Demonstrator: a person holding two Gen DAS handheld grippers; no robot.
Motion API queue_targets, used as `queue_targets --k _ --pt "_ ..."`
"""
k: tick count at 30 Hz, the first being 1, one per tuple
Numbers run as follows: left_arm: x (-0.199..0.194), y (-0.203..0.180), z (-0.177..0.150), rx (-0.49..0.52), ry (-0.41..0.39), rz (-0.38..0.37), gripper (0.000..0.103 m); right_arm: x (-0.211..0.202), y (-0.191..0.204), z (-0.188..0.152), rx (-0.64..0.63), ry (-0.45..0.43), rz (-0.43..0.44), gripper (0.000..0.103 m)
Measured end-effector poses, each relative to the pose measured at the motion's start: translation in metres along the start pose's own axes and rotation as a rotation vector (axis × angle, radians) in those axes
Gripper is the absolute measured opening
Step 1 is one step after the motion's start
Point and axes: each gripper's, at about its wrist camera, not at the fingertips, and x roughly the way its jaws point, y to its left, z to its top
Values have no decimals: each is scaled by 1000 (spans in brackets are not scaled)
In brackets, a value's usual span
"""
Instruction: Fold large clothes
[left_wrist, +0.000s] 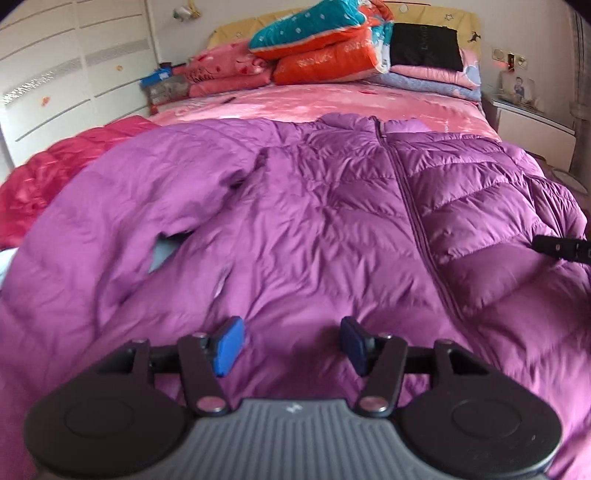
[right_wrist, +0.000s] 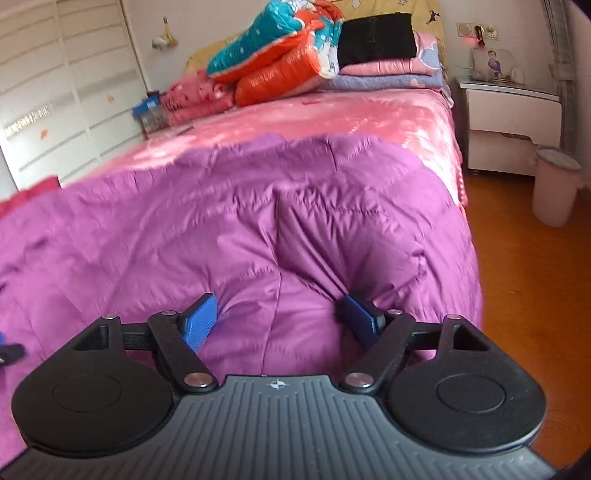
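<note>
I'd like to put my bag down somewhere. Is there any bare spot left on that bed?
One free patch: the pink bedspread between the purple jacket and the stacked bedding at the headboard. The near end is all jacket, with a red jacket at its left. The nightstand top is cluttered.

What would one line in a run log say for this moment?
task: fold large clothes | purple jacket: spread on bed, zipped | left tool: open, empty | right tool: open over jacket, no grip
</note>
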Motion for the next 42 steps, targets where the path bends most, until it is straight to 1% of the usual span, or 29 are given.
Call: queue_targets --k 2,6,8,10,12,16,19,22,27,29,31,38,41,42 --pt "-5 3 -8 -15 7 6 59 -2 4 -5 -19 6 -22 96" --pt "-15 2 -27 -2 -21 17 59 -17 15 -23 -23 2 -54 97" --pt "-19 2 -36 0 -30 20 59 -22 21 -27 -51 -4 -70 97" --pt "-23 0 -40 11 -35 21 59 -29 26 -35 -72 -3 -80 100" --pt "-27 2 -42 -2 -32 13 59 -39 32 -42 -86 7 -91 102" --pt "-41 5 -44 -39 -33 -20 59 -53 40 -47 -95 16 -104 103" --pt "-60 7 -45 -55 -76 -40 59 -70 45 -49 -76 15 -98 103" --pt "-82 12 -45 -61 -129 -45 59 -85 52 -51 -102 7 -87 103" --pt "-119 40 -47 -120 -205 -11 59 -108 72 -57 -178 -8 -47 103" --pt "-131 61 -49 -173 -216 24 60 -119 79 -63 -206 -7 -28 103" --pt "-139 86 -53 -247 -219 65 60 -123 83 -61 -230 -12 -14 103" --pt "-148 190 -88 -587 -165 181 60 -141 92 -59 -225 -31 8 103" --pt "-149 222 -104 -725 -139 198 60 -145 95 -58 -213 -30 6 103" --pt "-148 229 -107 -756 -135 201 60 -145 95 -58 -211 -26 7 103"
